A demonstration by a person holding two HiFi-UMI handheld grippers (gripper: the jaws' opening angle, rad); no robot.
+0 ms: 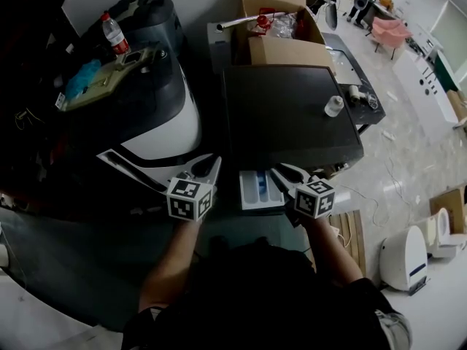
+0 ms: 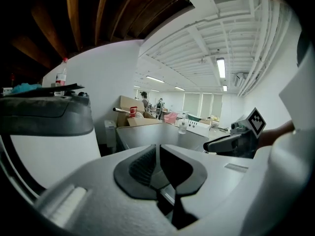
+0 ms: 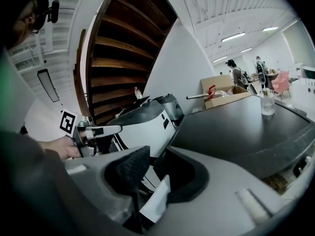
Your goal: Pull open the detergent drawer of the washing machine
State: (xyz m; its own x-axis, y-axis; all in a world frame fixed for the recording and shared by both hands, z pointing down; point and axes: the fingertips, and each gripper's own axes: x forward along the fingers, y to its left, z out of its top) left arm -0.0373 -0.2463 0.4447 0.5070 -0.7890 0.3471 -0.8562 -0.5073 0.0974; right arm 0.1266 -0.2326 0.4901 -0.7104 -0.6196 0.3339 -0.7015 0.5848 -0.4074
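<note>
the washing machine (image 1: 292, 115) with the dark top sits in the middle. its white detergent drawer (image 1: 259, 189) sticks out at the front, between the two tongs. the left tongs (image 2: 158, 149) are squeezed together on nothing. the right tongs (image 3: 156, 156) are apart and hold nothing. a small clear cup (image 1: 333, 106) stands on top.

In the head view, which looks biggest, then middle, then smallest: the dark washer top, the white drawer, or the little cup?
1. dark washer top
2. white drawer
3. little cup
</note>
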